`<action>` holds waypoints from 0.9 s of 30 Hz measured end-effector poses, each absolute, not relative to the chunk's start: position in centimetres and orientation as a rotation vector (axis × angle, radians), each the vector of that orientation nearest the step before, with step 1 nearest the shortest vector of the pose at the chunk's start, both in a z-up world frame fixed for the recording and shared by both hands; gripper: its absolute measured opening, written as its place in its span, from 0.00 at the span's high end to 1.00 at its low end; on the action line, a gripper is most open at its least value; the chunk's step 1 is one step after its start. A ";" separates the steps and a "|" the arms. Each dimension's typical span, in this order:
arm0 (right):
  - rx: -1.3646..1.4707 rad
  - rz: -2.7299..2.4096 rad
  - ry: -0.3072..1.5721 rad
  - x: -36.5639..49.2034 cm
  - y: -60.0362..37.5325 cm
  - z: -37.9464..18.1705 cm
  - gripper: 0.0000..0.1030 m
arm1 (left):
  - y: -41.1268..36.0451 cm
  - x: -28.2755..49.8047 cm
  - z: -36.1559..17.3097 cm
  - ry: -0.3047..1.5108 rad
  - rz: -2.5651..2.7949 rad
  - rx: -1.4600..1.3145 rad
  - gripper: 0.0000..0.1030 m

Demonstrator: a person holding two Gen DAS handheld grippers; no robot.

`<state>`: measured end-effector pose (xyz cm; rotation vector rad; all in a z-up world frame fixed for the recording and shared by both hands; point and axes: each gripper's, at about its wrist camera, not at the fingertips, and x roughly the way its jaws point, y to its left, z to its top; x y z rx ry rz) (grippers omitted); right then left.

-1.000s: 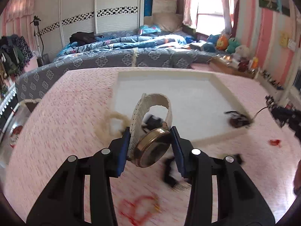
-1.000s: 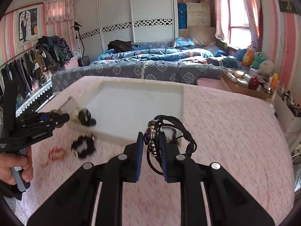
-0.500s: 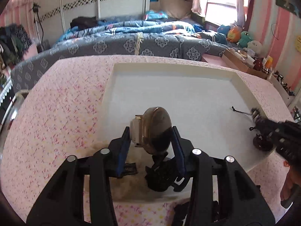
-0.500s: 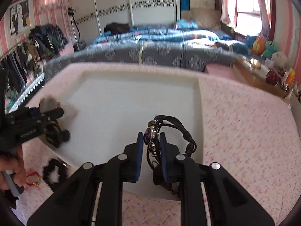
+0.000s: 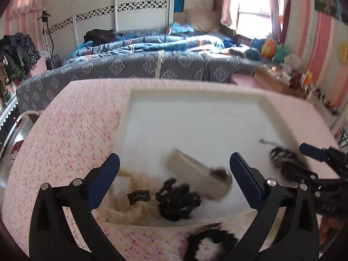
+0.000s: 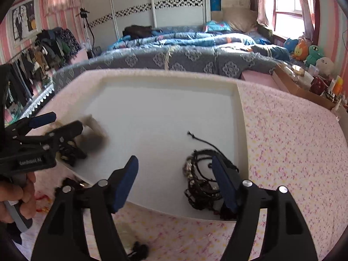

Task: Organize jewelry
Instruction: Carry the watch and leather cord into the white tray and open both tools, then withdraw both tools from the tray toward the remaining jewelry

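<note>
The left gripper (image 5: 174,169) is standing with fingers spread wide, jaws having just been opening, and the watch (image 5: 202,174), blurred, is lying loose between them in the white tray (image 5: 195,93). The right gripper (image 6: 174,178) is likewise gaping after opening, the black corded bracelet (image 6: 202,180) resting by its right finger. The left gripper's side is reading, perhaps, "GenRobot.AI" (image 6: 30,162).

Tray (image 6: 165,80) centre and far half free; jewelry crowds near edge.
</note>
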<state>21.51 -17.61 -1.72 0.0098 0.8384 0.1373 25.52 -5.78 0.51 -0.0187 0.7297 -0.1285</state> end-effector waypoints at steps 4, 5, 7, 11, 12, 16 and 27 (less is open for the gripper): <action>0.031 0.139 0.754 20.0 -17.9 0.8 0.28 | -5.6 23.5 3.1 0.654 -0.119 -0.019 0.03; 0.032 0.131 0.735 19.6 -18.1 1.3 0.27 | -5.4 23.0 3.5 0.639 -0.116 -0.016 0.03; 0.019 0.112 0.705 18.2 -18.6 2.0 0.27 | -5.0 21.2 4.3 0.597 -0.104 -0.002 0.03; 0.002 0.067 0.676 14.2 -20.3 2.5 0.27 | -3.4 16.5 4.9 0.540 -0.086 0.022 0.03; 0.012 0.055 0.673 13.3 -20.9 2.5 0.27 | -2.7 15.0 4.5 0.534 -0.071 0.029 0.03; 0.018 -0.001 0.650 7.8 -23.1 2.3 0.26 | -0.1 11.2 2.6 0.554 -0.046 0.025 0.03; 0.035 -0.097 0.692 2.6 -26.0 -1.8 0.23 | -0.3 6.0 -0.9 0.551 -0.072 0.007 0.03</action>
